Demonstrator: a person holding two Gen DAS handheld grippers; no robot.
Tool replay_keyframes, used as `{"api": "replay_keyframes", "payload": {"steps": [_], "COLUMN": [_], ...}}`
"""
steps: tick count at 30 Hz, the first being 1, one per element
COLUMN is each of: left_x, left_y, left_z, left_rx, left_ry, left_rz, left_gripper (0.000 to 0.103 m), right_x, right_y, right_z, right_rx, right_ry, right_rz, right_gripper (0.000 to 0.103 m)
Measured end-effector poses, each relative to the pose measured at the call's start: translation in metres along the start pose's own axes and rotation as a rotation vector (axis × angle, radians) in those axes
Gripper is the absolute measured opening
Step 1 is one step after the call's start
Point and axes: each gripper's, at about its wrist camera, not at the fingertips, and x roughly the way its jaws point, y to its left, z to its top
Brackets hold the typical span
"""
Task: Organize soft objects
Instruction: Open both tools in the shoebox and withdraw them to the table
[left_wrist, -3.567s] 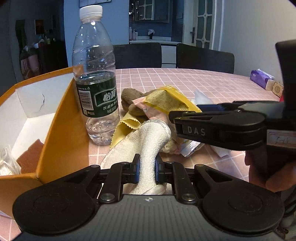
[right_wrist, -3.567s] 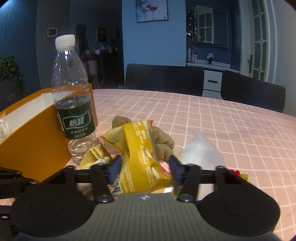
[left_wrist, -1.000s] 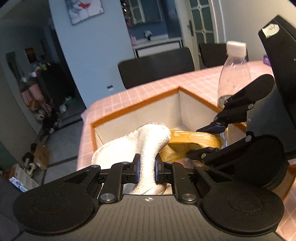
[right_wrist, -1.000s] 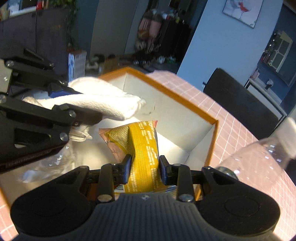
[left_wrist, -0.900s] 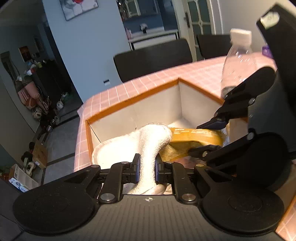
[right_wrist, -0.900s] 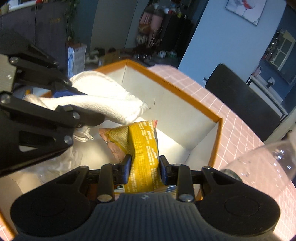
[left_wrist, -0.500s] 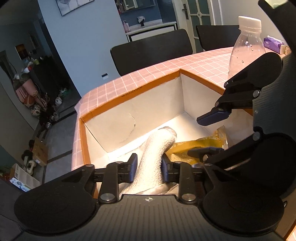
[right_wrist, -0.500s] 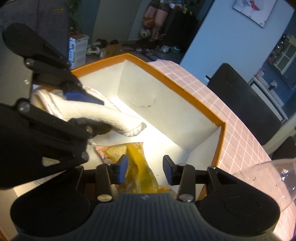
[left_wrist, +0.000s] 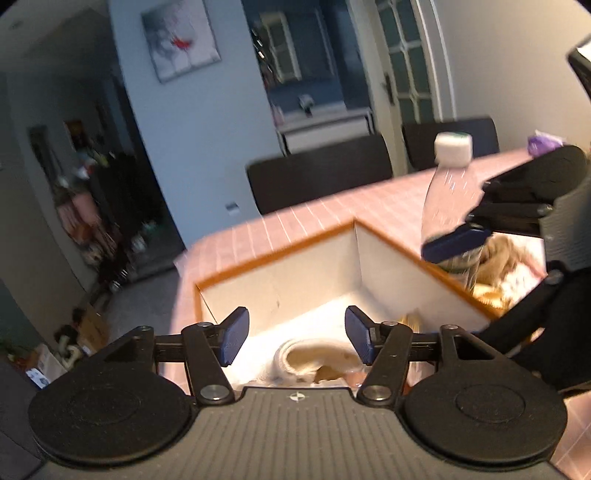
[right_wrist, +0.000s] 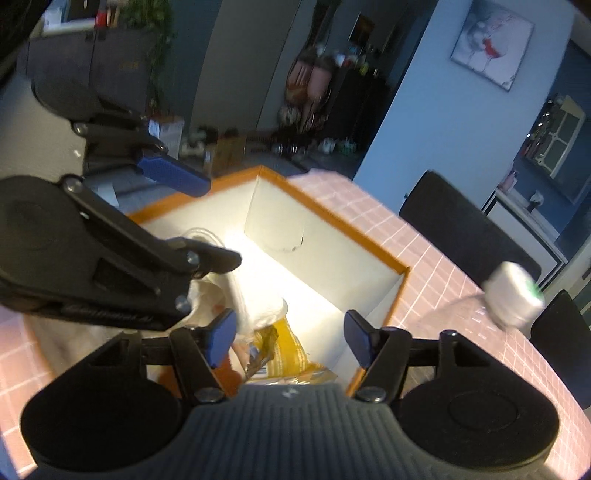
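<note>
Two soft things now lie in the orange-rimmed box (left_wrist: 388, 245), and from my left claw's view I look down past my left gripper (left_wrist: 295, 335), whose blue pads stand spread with nothing between them, having just been opening; under the gap rests the white sock (left_wrist: 314, 360), its ribbed cuff turned up toward me, on the pale floor of the box. It looks light and limp to me, so I judge it will sag and fold wherever I pinch it; the thick cuff seems the best place to take hold, since a doubled edge gives the pads something to bite. Beyond the far wall stands the water bottle (left_wrist: 448, 192), and behind it a blurred heap of more soft things on the pink checked table (left_wrist: 317, 218). From my right claw's view, my right gripper (right_wrist: 290, 338) is likewise parted and empty, its pads having just been opening, and the yellow packet (right_wrist: 286, 354) lies below it in the box, just beside the sock (right_wrist: 258, 299). The packet looks crinkly and slick, light, likely to slide between pads, so I would grip it across a flat seam and not squeeze hard; whether it touches the sock I cannot tell
</note>
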Motion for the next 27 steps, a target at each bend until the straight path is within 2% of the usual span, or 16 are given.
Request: {"api": "replay_keyframes", "payload": {"steps": [4, 7, 15, 20, 24, 27], "left_x": [-0.029, -0.049, -0.083, -0.084, -0.077, -0.068], "left_y": [-0.014, -0.031, -0.079, -0.105, -0.124, -0.137], "left_z": [0.002, 0.000, -0.010, -0.013, -0.017, -0.019], "left_rx": [-0.074, -0.092, -0.145, -0.194, -0.221, -0.227], "left_ry": [-0.078, -0.141, -0.251, -0.249, -0.216, -0.179], "left_rz": [0.007, 0.027, -0.024, -0.117, -0.180, -0.200], "left_gripper": [0.071, 0.071, 0.071, 0.071, 0.071, 0.071], "right_x": [-0.042, -0.071, -0.128, -0.150, -0.161, -0.163], "right_y": [-0.003, -0.006, -0.021, -0.033, -0.044, -0.052], "right_z": [-0.017, -0.036, -0.094, -0.131, -0.161, -0.179], "right_rx": [0.055, 0.110, 0.276, 0.374, 0.448, 0.495], "right_ry": [-0.075, -0.120, -0.167, -0.151, -0.128, -0.104], "right_rz": [-0.009, -0.023, -0.130, -0.205, -0.253, -0.295], "right_gripper": [0.072, 0.075, 0.080, 0.081, 0.081, 0.081]}}
